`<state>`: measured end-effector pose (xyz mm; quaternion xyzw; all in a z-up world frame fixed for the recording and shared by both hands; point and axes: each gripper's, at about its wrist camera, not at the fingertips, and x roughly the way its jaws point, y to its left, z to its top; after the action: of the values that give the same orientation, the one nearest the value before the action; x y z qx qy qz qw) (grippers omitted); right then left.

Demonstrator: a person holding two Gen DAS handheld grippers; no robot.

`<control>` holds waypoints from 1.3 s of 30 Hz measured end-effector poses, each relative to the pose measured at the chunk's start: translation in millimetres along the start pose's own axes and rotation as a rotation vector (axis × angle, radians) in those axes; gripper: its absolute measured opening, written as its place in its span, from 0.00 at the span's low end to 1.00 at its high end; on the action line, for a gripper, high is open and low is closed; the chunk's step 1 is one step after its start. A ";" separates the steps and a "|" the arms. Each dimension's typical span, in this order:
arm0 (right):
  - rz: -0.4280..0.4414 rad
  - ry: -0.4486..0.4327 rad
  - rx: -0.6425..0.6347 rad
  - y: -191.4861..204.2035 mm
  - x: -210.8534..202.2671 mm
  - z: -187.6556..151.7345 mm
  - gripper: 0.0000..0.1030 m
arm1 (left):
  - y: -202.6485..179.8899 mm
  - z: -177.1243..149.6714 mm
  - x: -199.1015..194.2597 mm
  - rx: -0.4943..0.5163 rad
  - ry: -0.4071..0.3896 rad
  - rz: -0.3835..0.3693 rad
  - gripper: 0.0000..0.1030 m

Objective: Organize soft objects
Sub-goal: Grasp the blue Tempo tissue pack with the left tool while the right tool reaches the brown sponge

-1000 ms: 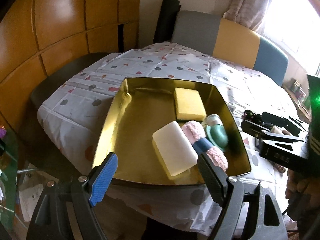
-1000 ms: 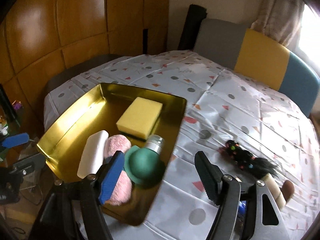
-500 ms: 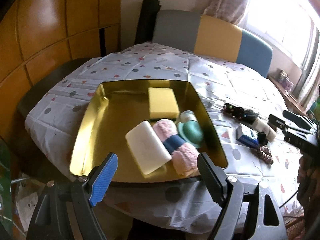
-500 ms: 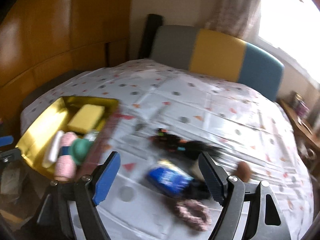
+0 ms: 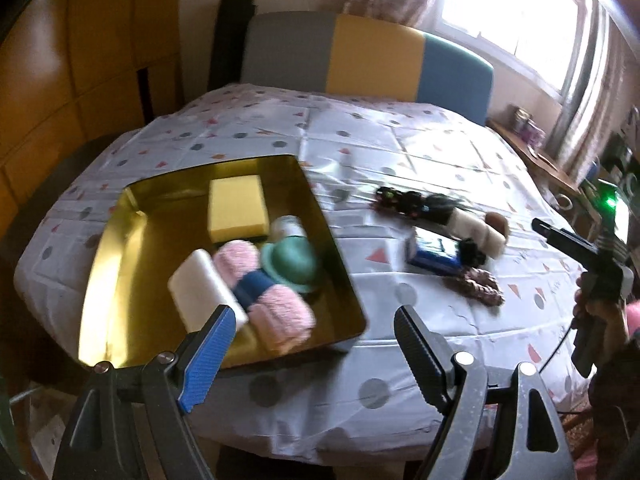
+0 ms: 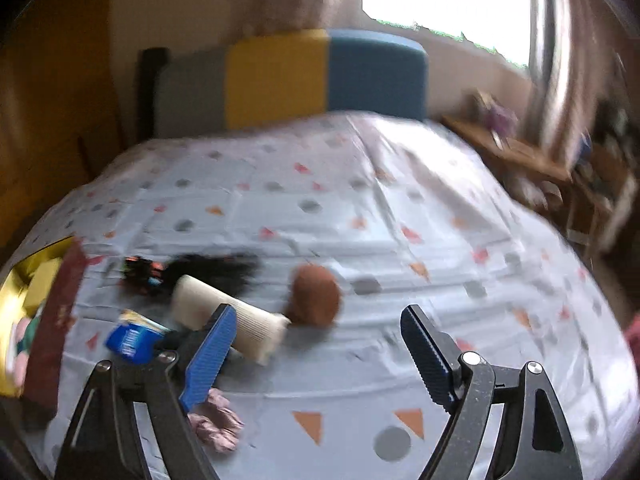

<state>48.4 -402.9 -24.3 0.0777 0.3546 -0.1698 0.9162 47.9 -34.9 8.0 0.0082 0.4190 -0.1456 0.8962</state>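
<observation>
Gold tray (image 5: 120, 264) sits at the left edge of the surface (image 5: 400, 152), which is covered in a cloth with dots and triangles. Inside the tray: yellow sponge (image 5: 237, 208) toward the far side, white sponge (image 5: 202, 294) near the front, pink towel roll (image 5: 276, 312) with a blue band touching the white sponge, green round lid-like item (image 5: 290, 264) just beside the roll, small silver-topped jar (image 5: 288, 226) behind it.

Outside the tray, toward the right part of the surface: black dotted fabric piece (image 5: 404, 202), cream ribbed roll (image 6: 228, 320), brown ball (image 6: 316, 294) touching the roll's end, blue packet (image 6: 130, 340) with white lettering too blurred to read, pink scrunchie (image 6: 218, 426) nearest the front edge. No brand or label is legible anywhere.

Left hand-held gripper (image 5: 312, 350) hovers above the front edge by the tray's near right corner, jaws wide apart, nothing between them. Right hand-held gripper (image 6: 316, 348) hovers over the loose items, jaws spread, nothing gripped; the cream roll shows just past its blue finger (image 6: 208, 360). Right wrist view is motion-blurred. Right hand (image 5: 592, 312) on its gripper handle shows at the right edge of the left wrist view.
</observation>
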 end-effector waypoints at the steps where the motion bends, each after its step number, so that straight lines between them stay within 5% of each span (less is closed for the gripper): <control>1: 0.003 -0.005 0.029 -5.4 0.4 1.4 0.82 | -4.9 0.5 1.7 0.008 0.005 -0.013 0.80; 7: 0.022 0.015 0.070 -13.6 5.1 3.8 0.85 | -32.8 0.2 22.7 0.045 0.095 -0.096 0.77; 12: 0.058 0.066 0.053 -5.8 11.2 -2.1 0.85 | -64.2 4.3 38.7 0.140 0.128 -0.087 0.74; 18: 0.061 0.100 0.085 -11.7 17.5 -5.1 0.85 | -115.3 16.1 75.1 0.397 0.148 -0.052 0.75; 27: 0.084 0.101 0.106 -14.0 16.0 -2.4 0.85 | -151.7 38.3 140.8 0.639 0.252 -0.021 0.81; 33: 0.108 0.113 0.151 -21.4 19.0 -1.1 0.85 | -165.5 50.5 173.1 0.777 0.298 -0.047 0.83; 39: 0.128 0.130 0.214 -32.7 22.9 -0.4 0.85 | -186.5 44.4 189.3 1.016 0.292 -0.060 0.83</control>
<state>51.9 -439.1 -40.8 0.2082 0.3876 -0.1426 0.8866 146.0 -267.6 -85.9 0.4496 0.4162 -0.3530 0.7072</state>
